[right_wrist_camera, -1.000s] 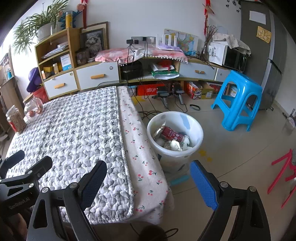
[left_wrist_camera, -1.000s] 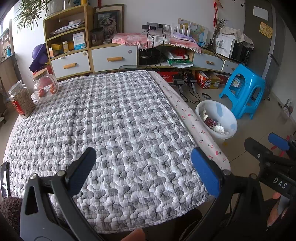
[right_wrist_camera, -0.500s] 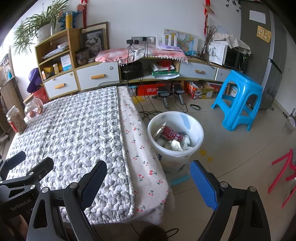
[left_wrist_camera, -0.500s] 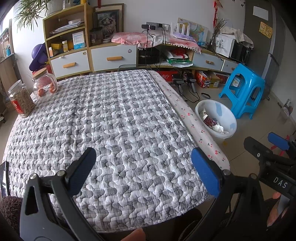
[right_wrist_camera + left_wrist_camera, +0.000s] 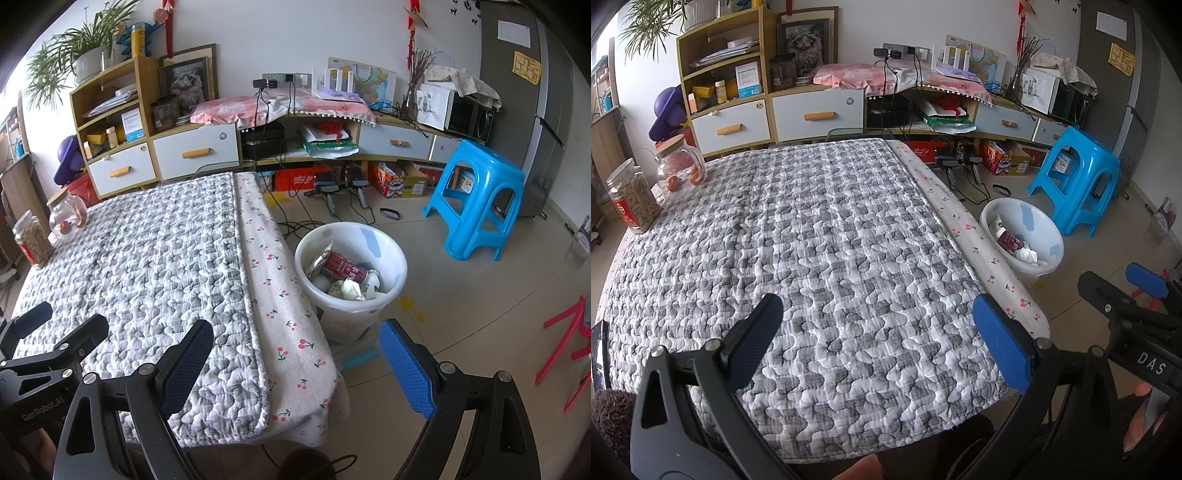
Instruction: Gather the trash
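A white trash bin [image 5: 391, 258] stands on the floor right of the table; it also shows in the left wrist view [image 5: 1054, 236]. It holds a red can [image 5: 341, 266] and crumpled paper [image 5: 351, 290]. My left gripper [image 5: 881, 339] is open and empty over the near end of the quilted table top [image 5: 812, 240]. My right gripper [image 5: 295, 369] is open and empty, held over the table's near right corner, short of the bin. I see no loose trash on the table.
Two glass jars [image 5: 635, 199] [image 5: 681, 164] stand at the table's far left edge. A blue stool [image 5: 476, 199] stands beyond the bin. Cabinets and shelves [image 5: 192, 151] line the back wall, with cables and boxes on the floor. A red frame [image 5: 561, 339] is at the right.
Both views have shifted only slightly; the left gripper has drawn back a little. Both grippers stay open and empty.
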`<state>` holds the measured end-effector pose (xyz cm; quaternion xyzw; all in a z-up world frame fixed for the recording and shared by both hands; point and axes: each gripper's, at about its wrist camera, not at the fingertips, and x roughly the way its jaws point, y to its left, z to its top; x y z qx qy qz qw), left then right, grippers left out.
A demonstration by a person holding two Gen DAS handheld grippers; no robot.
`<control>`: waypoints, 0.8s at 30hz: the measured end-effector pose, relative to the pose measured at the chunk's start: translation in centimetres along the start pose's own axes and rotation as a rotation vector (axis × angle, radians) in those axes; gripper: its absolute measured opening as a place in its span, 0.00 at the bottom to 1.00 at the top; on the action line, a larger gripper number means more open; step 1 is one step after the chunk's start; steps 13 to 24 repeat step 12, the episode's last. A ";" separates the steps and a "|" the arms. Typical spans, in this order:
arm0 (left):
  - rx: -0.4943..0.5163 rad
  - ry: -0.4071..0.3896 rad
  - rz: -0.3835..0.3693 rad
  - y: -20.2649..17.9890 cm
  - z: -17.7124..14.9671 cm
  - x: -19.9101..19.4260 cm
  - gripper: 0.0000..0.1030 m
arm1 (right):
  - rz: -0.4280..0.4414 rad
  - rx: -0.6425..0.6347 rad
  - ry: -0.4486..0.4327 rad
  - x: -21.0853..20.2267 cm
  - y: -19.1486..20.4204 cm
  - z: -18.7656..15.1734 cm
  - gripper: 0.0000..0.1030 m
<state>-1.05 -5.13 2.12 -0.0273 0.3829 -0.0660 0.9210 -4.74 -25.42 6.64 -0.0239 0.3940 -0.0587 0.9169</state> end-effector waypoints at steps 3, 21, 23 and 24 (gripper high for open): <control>0.000 0.000 -0.001 0.0 0.0 0.0 0.99 | 0.000 0.001 -0.001 0.0 -0.1 0.0 0.90; 0.001 -0.004 0.004 -0.2 -0.1 0.0 0.99 | 0.029 0.022 -0.030 -0.6 1.4 0.5 0.90; 0.001 -0.004 0.004 -0.2 -0.1 0.0 0.99 | 0.029 0.022 -0.030 -0.6 1.4 0.5 0.90; 0.001 -0.004 0.004 -0.2 -0.1 0.0 0.99 | 0.029 0.022 -0.030 -0.6 1.4 0.5 0.90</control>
